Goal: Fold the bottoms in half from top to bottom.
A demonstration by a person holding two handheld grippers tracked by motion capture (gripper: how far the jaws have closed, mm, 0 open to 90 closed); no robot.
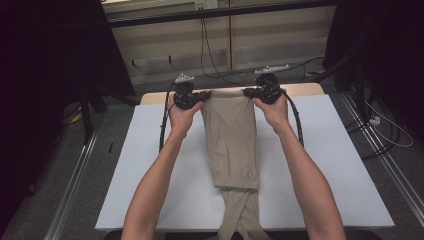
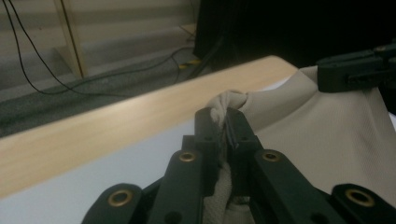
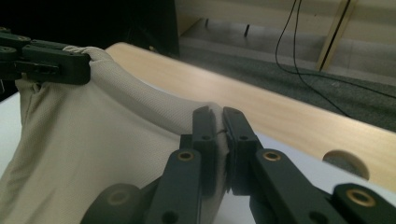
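Note:
Beige trousers lie lengthwise down the middle of the white table, folded narrow, with their lower end hanging over the near edge. My left gripper is shut on the left corner of the trousers' far end. My right gripper is shut on the right corner of that same end. The cloth between the two corners is stretched and lifted slightly off the table. In the left gripper view the right gripper shows pinching its corner, and the left gripper appears likewise in the right gripper view.
A pale wooden strip runs along the table's far edge, with a round hole near the right gripper. Black cables lie on the grey floor behind. Dark curtains and metal rails flank the table.

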